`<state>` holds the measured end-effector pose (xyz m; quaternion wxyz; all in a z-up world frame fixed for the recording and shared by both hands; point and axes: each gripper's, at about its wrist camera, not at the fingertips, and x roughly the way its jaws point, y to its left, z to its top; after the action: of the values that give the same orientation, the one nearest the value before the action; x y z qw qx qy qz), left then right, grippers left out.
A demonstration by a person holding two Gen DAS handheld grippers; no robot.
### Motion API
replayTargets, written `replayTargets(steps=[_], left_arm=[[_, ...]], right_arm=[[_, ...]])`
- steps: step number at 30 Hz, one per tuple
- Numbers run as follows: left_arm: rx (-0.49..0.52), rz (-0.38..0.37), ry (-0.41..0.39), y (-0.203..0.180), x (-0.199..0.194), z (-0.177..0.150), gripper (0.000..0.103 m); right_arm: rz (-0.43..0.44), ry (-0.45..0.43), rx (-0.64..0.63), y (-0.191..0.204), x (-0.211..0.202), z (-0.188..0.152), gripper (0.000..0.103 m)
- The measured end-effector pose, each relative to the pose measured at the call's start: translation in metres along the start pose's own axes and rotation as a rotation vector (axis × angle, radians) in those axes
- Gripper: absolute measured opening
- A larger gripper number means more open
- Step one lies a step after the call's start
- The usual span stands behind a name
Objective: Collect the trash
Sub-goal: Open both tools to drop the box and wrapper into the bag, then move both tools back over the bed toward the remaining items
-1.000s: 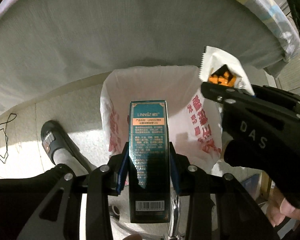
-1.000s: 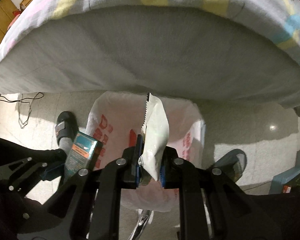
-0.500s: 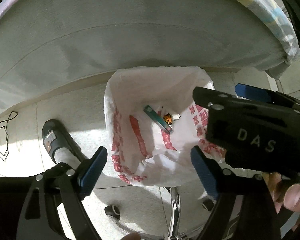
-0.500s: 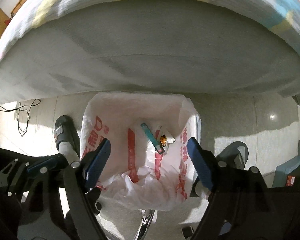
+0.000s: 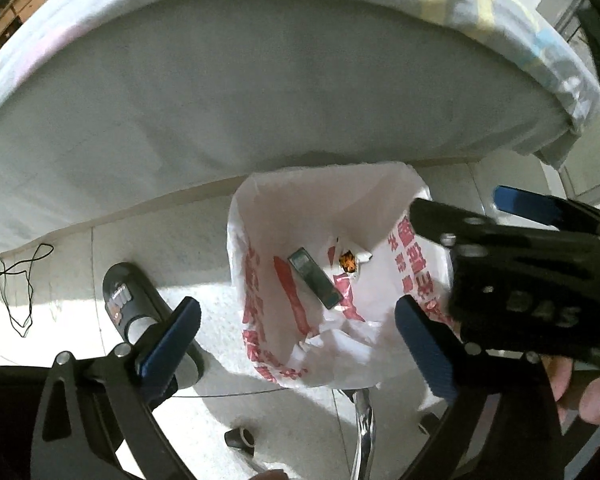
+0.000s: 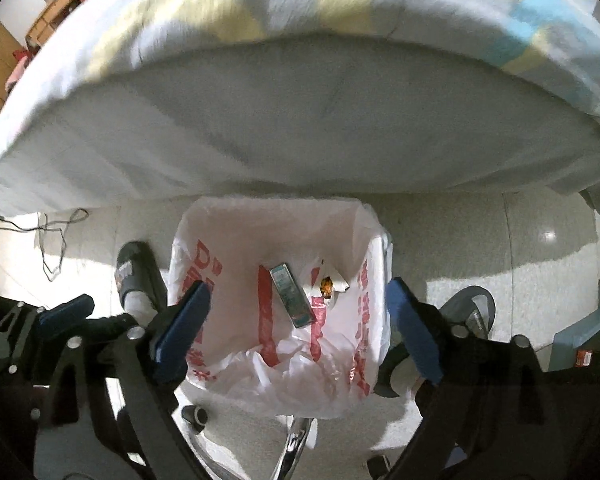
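Both claws released over the bag (image 6: 276,248); teal box (image 6: 292,296) stiff, light; wrapper (image 6: 328,286) probably crinkly, pinch its edge.

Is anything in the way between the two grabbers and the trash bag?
Nothing visible is. The left gripper and right gripper both hang open right above the white trash bag, whose mouth gapes wide. The teal box and snack wrapper already lie inside it.
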<state>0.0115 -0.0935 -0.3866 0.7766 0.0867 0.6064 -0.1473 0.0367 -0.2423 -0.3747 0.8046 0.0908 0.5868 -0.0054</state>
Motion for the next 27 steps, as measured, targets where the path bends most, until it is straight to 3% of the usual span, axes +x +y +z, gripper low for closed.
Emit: replayTargets(steps=[11, 15, 20, 22, 27], left_arm=[[-0.06, 0.024, -0.055, 0.013, -0.02, -0.001, 0.095], [-0.054, 0.019, -0.119, 0.017, -0.032, 0.0, 0.095], [-0.088, -0.036, -0.117, 0.024, -0.04, 0.002, 0.095], [-0.098, -0.068, -0.149, 0.025, -0.051, 0.006, 0.095], [-0.062, -0.063, -0.231, 0.026, -0.082, 0.019, 0.095]], right_arm=[[0.049, -0.105, 0.086, -0.015, -0.039, -0.004, 0.096], [0.053, -0.126, 0.102, -0.02, -0.047, -0.006, 0.096], [0.086, -0.142, 0.131, -0.027, -0.055, -0.009, 0.096], [0.087, -0.157, 0.133, -0.027, -0.062, -0.01, 0.096], [0.084, -0.203, 0.125, -0.027, -0.087, -0.007, 0.096]])
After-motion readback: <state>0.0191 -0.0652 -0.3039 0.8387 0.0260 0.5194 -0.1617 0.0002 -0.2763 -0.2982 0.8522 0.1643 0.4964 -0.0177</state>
